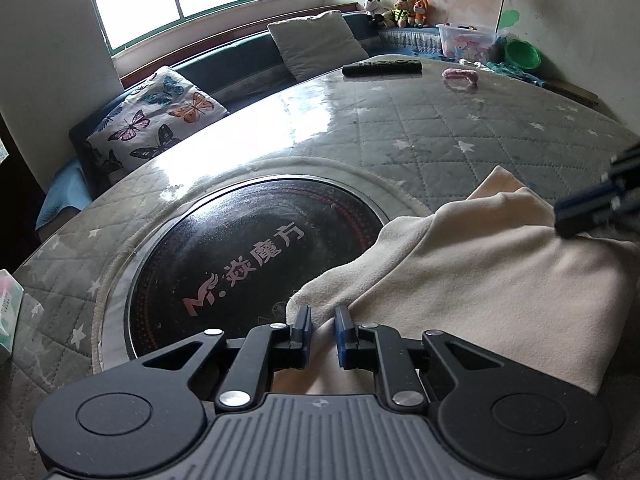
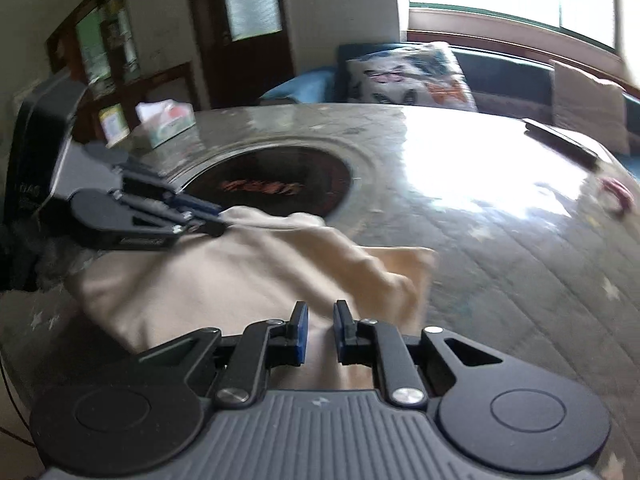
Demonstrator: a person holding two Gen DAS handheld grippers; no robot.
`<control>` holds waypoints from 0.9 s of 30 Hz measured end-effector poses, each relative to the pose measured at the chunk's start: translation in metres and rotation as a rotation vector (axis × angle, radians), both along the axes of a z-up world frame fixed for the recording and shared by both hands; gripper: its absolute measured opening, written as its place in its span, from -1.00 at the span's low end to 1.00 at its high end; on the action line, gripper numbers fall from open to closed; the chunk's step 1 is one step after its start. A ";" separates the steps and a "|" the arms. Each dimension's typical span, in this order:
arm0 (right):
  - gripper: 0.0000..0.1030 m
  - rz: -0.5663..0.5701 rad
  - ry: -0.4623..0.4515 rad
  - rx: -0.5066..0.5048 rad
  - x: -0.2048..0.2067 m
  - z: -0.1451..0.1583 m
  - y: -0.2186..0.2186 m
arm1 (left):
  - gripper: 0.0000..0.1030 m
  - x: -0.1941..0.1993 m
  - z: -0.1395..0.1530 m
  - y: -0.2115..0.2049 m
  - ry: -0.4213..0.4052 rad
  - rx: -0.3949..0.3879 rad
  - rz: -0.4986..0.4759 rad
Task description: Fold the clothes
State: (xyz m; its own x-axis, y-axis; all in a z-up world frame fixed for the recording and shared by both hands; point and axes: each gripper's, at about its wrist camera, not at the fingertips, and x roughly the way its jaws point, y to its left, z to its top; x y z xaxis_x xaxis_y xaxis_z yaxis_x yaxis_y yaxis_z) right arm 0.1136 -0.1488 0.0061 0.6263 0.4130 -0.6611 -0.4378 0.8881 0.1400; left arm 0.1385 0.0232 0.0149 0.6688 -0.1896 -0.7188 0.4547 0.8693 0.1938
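Observation:
A cream garment [image 1: 480, 288] lies bunched on the near side of a round quilted table [image 1: 440, 128], partly over the black heater plate [image 1: 240, 248] in its middle. My left gripper [image 1: 322, 330] is closed to a narrow gap with the garment's left edge between its pads. From the right wrist view the left gripper [image 2: 214, 220] pinches the far left edge of the garment [image 2: 240, 280]. My right gripper [image 2: 320, 328] is likewise narrowed on a fold of the cloth. It shows at the right border as the right gripper [image 1: 564, 224], with the cloth ridged up toward its tips.
A black remote [image 1: 382, 68] and a pink ring-shaped item [image 1: 460, 77] lie on the table's far side. A tissue box [image 2: 168, 124] stands at the left rim. Behind the table runs a bench with a butterfly cushion [image 1: 156, 120], a plain cushion and plush toys.

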 end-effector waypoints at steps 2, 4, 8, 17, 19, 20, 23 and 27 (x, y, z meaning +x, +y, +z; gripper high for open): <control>-0.75 -0.048 -0.001 0.017 0.005 0.001 -0.011 | -0.70 0.000 0.000 -0.001 -0.001 0.003 0.001; -0.75 -0.081 0.006 0.027 0.012 0.000 -0.018 | -0.70 -0.001 0.001 -0.001 -0.001 0.005 0.003; -0.75 -0.094 0.019 0.035 0.025 -0.009 -0.023 | -0.69 -0.005 0.008 -0.001 -0.018 -0.009 0.018; -0.83 -0.070 0.055 0.064 0.039 -0.016 -0.028 | -0.68 -0.046 0.034 -0.041 -0.070 -0.137 -0.143; -0.92 -0.075 0.053 0.063 0.040 -0.015 -0.028 | -0.68 -0.052 0.030 -0.057 -0.054 -0.158 -0.200; -0.92 -0.080 0.045 0.064 0.040 -0.013 -0.028 | -0.67 -0.055 0.028 -0.064 -0.050 -0.162 -0.224; -0.93 -0.082 -0.002 0.060 0.036 -0.003 -0.026 | -0.68 -0.059 0.020 -0.082 -0.027 -0.188 -0.279; -0.93 -0.070 -0.031 0.043 0.038 0.004 -0.023 | -0.71 -0.062 0.011 -0.099 -0.015 -0.206 -0.335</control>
